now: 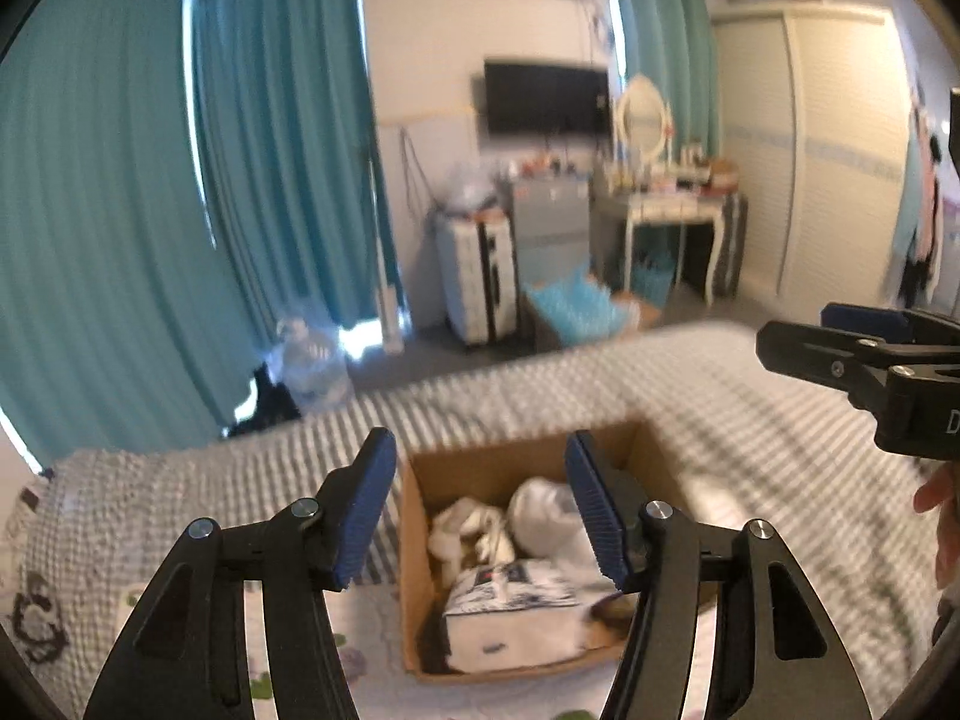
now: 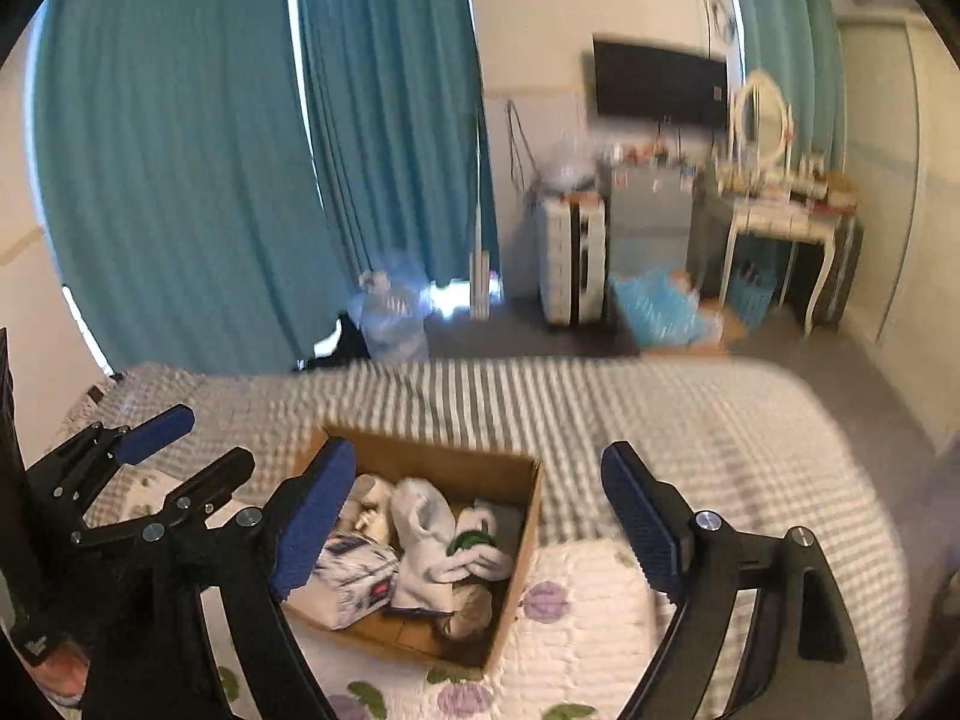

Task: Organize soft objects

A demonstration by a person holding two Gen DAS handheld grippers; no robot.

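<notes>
Cardboard box (image 2: 516, 546) on bed (image 2: 690, 432) holds white socks (image 2: 420, 531) and tissue pack (image 2: 354, 585): light, squashy; pinch a bunched fold. Left gripper (image 1: 480, 504) and right gripper (image 2: 474, 522) above box, jaws spread, empty.

Only a cut-off "D" on the right gripper (image 1: 852, 354) body.

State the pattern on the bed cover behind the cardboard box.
Grey and white stripes on the bed cover, clearest in the right wrist view.
</notes>
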